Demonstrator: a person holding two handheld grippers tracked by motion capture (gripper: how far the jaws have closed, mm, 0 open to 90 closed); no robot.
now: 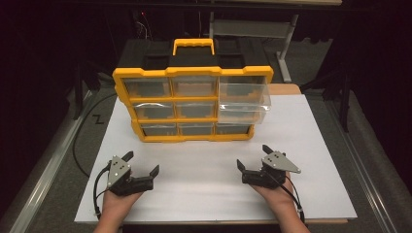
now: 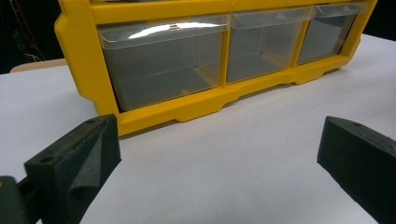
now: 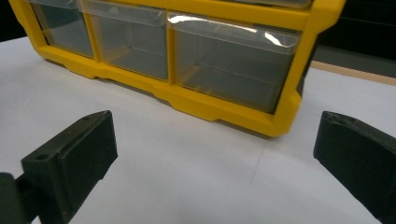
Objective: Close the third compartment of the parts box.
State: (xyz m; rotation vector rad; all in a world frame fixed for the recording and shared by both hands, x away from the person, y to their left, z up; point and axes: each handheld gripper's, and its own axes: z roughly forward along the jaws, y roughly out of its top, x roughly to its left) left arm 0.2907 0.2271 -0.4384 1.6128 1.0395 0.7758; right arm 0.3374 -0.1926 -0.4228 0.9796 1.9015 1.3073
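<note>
Nearest the lens, two hands at the near edge of a white board (image 1: 311, 160), each gripping a two-jaw tool. Left gripper (image 1: 142, 163) just short of the yellow organizer (image 1: 192, 72), off its left front corner, jaws spread wide with nothing between them. Same wide spread seen in the left gripper view (image 2: 217, 149), black foam pads (image 2: 93, 149) apart over bare white surface. Right gripper (image 1: 254, 156) mirrored off the organizer's right front corner, also spread wide and empty; confirmed in the right gripper view (image 3: 215, 149), pads (image 3: 86, 144) well apart.

Organizer standing upright toward the far part of the board, well apart from both grippers, touched by neither. Yellow frame, black top, yellow carry handle (image 1: 194, 46) at the back. Three rows of three clear drawers. Top right drawer (image 1: 244, 92) and middle right drawer (image 1: 242, 113) pulled out toward the grippers; remaining seven pushed in. Bottom left drawer (image 2: 161, 65) closest to the left gripper, bottom right drawer (image 3: 233, 65) closest to the right gripper, both shut and looking empty.

No readable brand, label or lettering on frame or drawers; faint raised marks on the drawer lips too small to make out.
</note>
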